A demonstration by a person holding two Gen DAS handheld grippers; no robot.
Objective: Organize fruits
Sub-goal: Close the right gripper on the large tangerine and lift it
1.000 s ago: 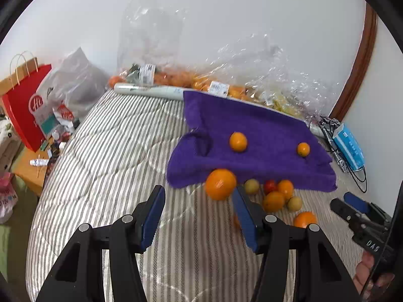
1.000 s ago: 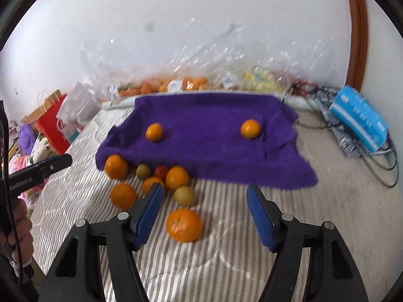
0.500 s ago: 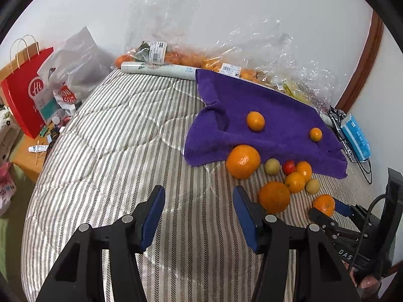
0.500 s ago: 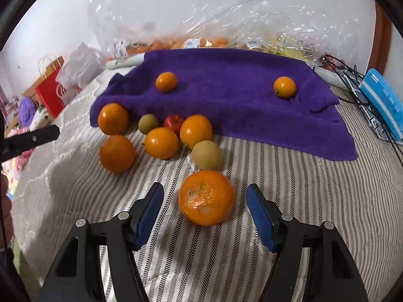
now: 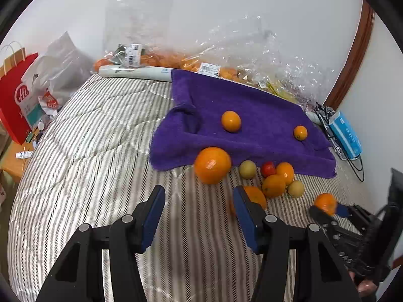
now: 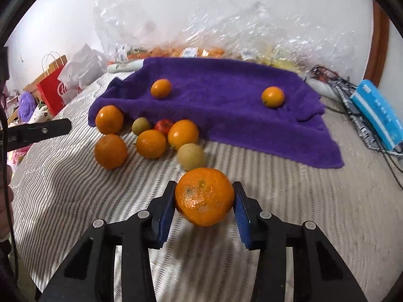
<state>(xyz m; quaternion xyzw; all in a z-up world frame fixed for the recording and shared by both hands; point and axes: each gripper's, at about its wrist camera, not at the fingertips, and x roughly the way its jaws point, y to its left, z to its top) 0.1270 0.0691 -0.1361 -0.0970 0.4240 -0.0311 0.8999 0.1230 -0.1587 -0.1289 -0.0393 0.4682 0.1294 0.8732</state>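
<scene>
A purple towel (image 5: 264,100) (image 6: 226,73) lies on the striped bed with two small oranges (image 6: 161,88) (image 6: 272,97) on it. In front of it sits a cluster of several oranges (image 6: 151,143), two yellow-green fruits (image 6: 191,156) and a red one (image 6: 163,125). My right gripper (image 6: 204,185) is closing its jaws on a large orange (image 6: 204,197), and both blue pads touch its sides. My left gripper (image 5: 198,191) is open and holds nothing. A big orange (image 5: 212,164) lies just ahead of it, and another orange (image 5: 255,196) is half hidden behind its right finger.
Clear plastic bags of fruit (image 5: 176,60) line the wall behind the towel. A red paper bag (image 5: 15,93) and a white bag (image 5: 58,73) stand off the bed's left edge. A blue box (image 6: 377,110) and cables (image 6: 340,83) lie at the right.
My right gripper sank over the large orange and its jaws narrowed onto it. The left gripper dropped a little, bringing the fruit cluster closer; its jaws kept the same width.
</scene>
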